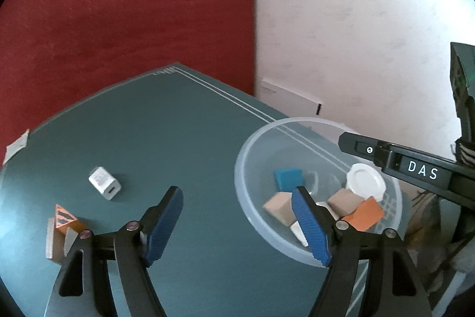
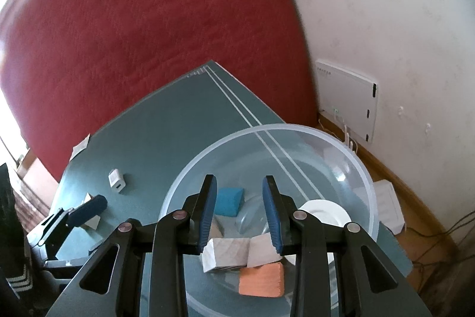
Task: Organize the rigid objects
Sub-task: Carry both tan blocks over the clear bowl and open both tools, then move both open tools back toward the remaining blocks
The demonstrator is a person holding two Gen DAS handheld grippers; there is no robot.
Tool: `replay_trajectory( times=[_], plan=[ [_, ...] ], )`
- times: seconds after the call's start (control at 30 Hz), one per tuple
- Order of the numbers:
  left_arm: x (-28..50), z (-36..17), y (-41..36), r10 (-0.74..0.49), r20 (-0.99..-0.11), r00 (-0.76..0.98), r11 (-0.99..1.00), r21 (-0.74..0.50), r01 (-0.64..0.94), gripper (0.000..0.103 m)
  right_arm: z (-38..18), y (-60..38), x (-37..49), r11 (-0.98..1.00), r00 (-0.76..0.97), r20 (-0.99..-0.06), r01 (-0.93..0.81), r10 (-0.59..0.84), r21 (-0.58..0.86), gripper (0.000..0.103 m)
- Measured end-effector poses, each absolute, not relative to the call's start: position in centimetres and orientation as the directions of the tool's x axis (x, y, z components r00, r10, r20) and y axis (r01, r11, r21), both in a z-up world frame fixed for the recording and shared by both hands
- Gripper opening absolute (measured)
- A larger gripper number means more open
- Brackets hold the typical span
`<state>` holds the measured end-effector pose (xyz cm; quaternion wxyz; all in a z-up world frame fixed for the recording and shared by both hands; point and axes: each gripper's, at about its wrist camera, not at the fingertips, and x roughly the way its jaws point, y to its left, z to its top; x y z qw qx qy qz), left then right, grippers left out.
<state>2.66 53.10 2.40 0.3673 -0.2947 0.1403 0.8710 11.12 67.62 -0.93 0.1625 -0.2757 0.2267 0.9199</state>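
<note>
A clear plastic bowl (image 1: 252,216) (image 2: 371,186) stands at the table's right side. It holds a blue block (image 1: 287,178) (image 2: 230,200), an orange block (image 1: 363,214) (image 2: 262,280), wooden blocks (image 2: 227,254) and a white lid (image 1: 366,180) (image 2: 325,212). My left gripper (image 1: 237,201) is open and empty, above the table left of the bowl. My right gripper (image 2: 239,192) is open and empty, over the bowl; it shows in the left wrist view (image 1: 394,161). A white charger cube (image 1: 104,182) (image 2: 116,178) and an orange-topped wooden piece (image 1: 63,223) lie on the teal table (image 1: 178,124).
A red curtain (image 1: 133,20) hangs behind the table and a white wall (image 2: 400,20) with a white router (image 2: 347,100) is at the right. A paper tag (image 1: 17,146) sits at the table's left edge. Cables and a white box (image 2: 389,204) lie on the floor at the right.
</note>
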Motion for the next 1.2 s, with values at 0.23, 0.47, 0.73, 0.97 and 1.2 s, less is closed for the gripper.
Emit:
replay_trajectory(
  times=[0.23,0.47,0.73,0.97,1.2],
  plan=[
    [2.7,2.8,51.6,0.527,-0.596,-0.607,-0.736,0.037,-0.676,0.088,-1.3,67.1,11.2,-0.854,-0.795,-0.583,-0.412,0.167,0.318,0.039],
    [1.9,2.8,49.3,0.481,-0.598,-0.641,-0.795,0.011,-0.607,0.090,-1.5,65.7,11.1,-0.878,-0.803,-0.574,-0.383,0.162,0.287,0.040],
    [0.8,2.6,47.3,0.419,-0.618,-0.665,-0.852,-0.014,-0.524,0.090,-2.3,63.9,10.7,-0.901,-0.804,-0.579,-0.341,0.132,0.267,0.040],
    [-0.5,3.5,44.6,0.326,-0.638,-0.698,-0.898,0.021,-0.439,0.090,-2.5,62.4,10.8,-0.922,-0.810,-0.576,-0.299,0.109,0.246,0.040],
    [-1.9,5.1,40.4,0.278,-0.614,-0.739,-0.937,-0.003,-0.350,0.090,-2.8,62.0,10.8,-0.925,-0.806,-0.583,-0.291,0.101,0.242,0.040]
  ],
)
